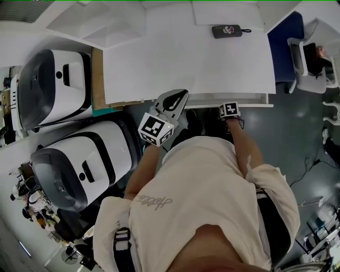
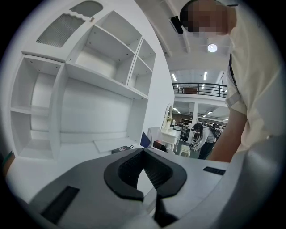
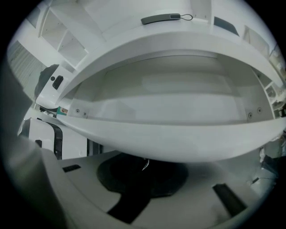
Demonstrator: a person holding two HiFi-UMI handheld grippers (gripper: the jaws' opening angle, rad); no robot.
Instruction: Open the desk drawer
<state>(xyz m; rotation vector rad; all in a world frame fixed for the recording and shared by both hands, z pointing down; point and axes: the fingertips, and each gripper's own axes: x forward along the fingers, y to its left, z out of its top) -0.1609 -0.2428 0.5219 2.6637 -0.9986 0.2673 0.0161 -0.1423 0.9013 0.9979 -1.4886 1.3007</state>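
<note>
While our right gripper (image 3: 139,176) pinches the drawer handle (image 3: 144,164), our left gripper (image 2: 144,190) hangs closed, empty. A skewed pull may slip off.

Bright, even light; fisheye-warped edges.

The white tabletop (image 1: 186,58) is carrying a dark flat device (image 1: 227,31) with a cord loop near its back edge. A thin white board (image 1: 228,11) is lying just behind the device. The drawer (image 1: 228,100) is standing out below the tabletop's front edge.
</note>
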